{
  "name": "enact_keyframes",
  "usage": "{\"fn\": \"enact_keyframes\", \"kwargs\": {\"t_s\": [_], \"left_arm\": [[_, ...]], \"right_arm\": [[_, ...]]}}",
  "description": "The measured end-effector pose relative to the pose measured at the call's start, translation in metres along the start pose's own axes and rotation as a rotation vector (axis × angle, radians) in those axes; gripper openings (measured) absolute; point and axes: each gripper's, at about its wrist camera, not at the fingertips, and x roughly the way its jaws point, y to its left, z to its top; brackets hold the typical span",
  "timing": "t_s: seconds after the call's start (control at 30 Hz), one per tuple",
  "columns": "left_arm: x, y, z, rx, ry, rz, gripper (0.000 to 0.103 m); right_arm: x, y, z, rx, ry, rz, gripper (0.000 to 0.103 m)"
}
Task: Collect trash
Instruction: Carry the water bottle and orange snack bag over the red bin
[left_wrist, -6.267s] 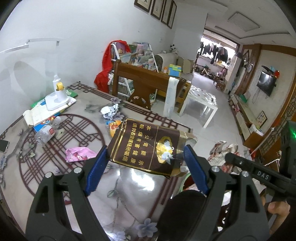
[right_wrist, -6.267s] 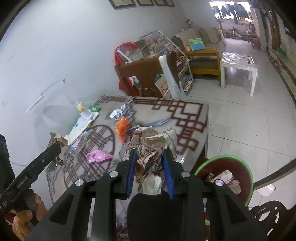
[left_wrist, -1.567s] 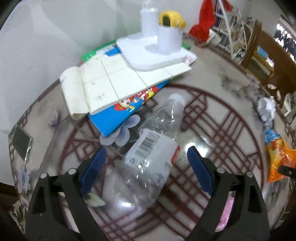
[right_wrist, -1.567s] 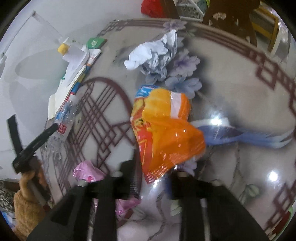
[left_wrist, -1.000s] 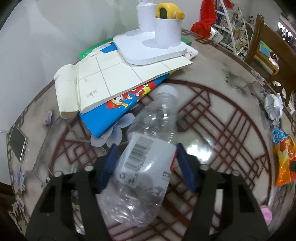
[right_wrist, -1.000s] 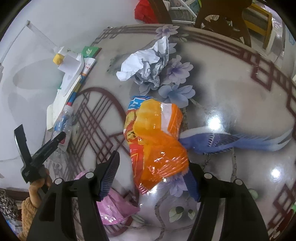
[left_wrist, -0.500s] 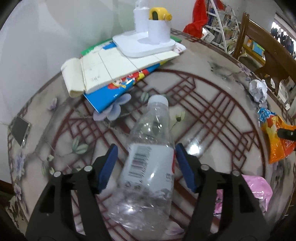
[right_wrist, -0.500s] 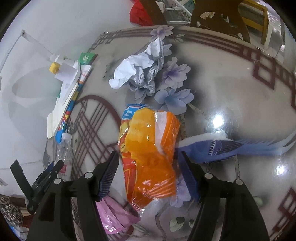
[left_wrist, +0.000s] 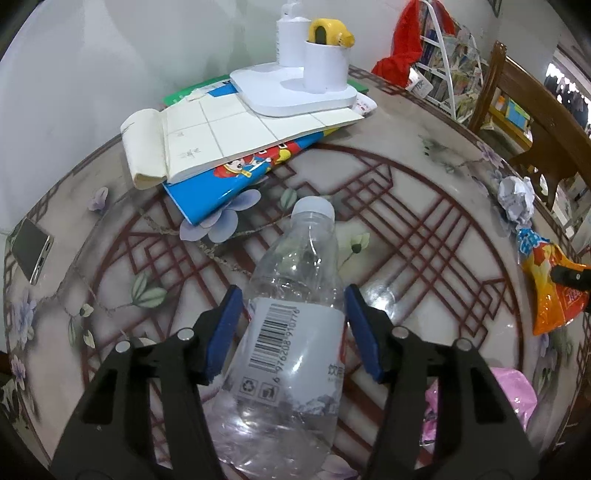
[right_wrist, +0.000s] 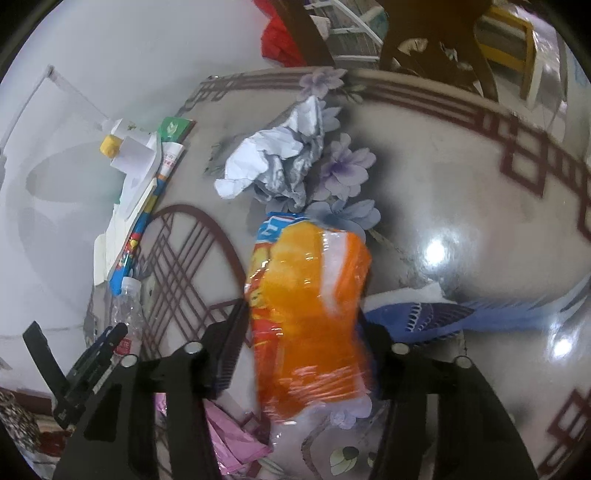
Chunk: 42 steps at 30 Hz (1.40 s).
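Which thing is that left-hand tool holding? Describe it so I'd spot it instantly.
On the patterned tabletop, just in front of the stack of books, lies a clear plastic bottle. It has a white cap and a white barcode label, the only see-through item there, clamped in the left gripper.

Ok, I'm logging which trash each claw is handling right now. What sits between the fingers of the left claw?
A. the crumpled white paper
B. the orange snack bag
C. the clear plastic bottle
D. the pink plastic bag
C: in the left wrist view the left claw has its blue pads on either side of the clear plastic bottle at the label, while the orange snack bag sits in the right claw.
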Motion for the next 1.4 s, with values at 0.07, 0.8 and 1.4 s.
{"fn": "enact_keyframes", "kwargs": {"t_s": [0.07,0.8,1.4], "left_arm": [[-0.001,0.001,-0.002,-0.011,-0.003,0.0,0.055],[-0.085,0.003,-0.052,-0.06,-0.022,-0.014,0.055],[-0.143,-0.011,-0.105,-0.064,-0.004,-0.03,0.055]], "right_arm": [[-0.002,0.003,-0.001,-0.015,-0.009,-0.006,0.048],[-0.029,0.033,-0.028,-0.117,-0.063,-0.042,0.043],[-0.072,0.041,-0.057,-0.128,-0.124,-0.04,0.043]]}}
